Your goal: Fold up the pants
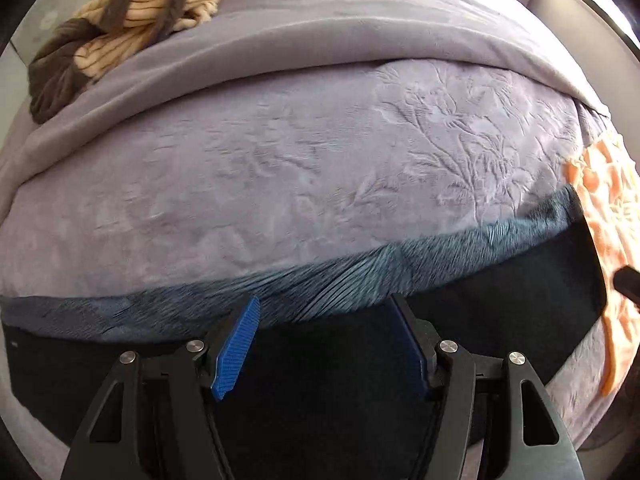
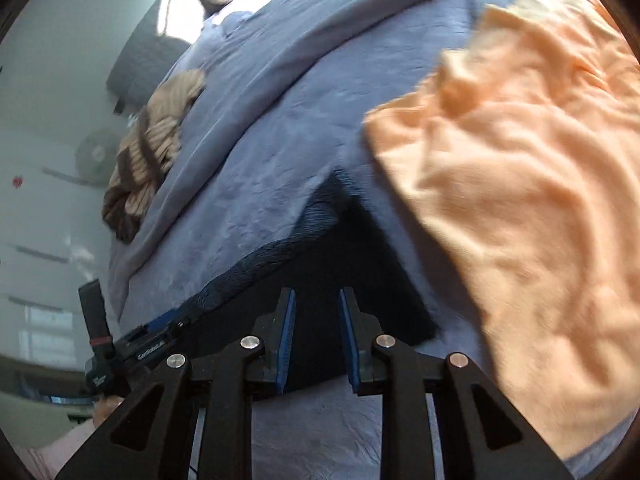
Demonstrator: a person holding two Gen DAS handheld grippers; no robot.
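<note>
The left hand-held gripper has its blue-padded fingers spread wide, pinching nothing, poised just above the dark pants, which lie flat along the near edge of the bed with a fuzzy blue-grey lining showing along their far edge. The right hand-held gripper also has its fingers parted, though more narrowly, and hangs over the pants close to their near hem, holding nothing. The pants rest on a lavender blanket embossed with a leafy floral pattern, and beyond it a smoother grey-purple quilt is folded back across the bed. To the right of the pants, just beside and partly overlapping their end, lies a crumpled peach fleece garment. Well apart, at the far left of the bed, sits a bundled cream and brown striped garment. In the right wrist view the left device shows at the lower left with white lettering on its black body, too blurred to read. Behind it a pale wall carries a round fan-like shape, and sunlight falls across the head of the bed.
</note>
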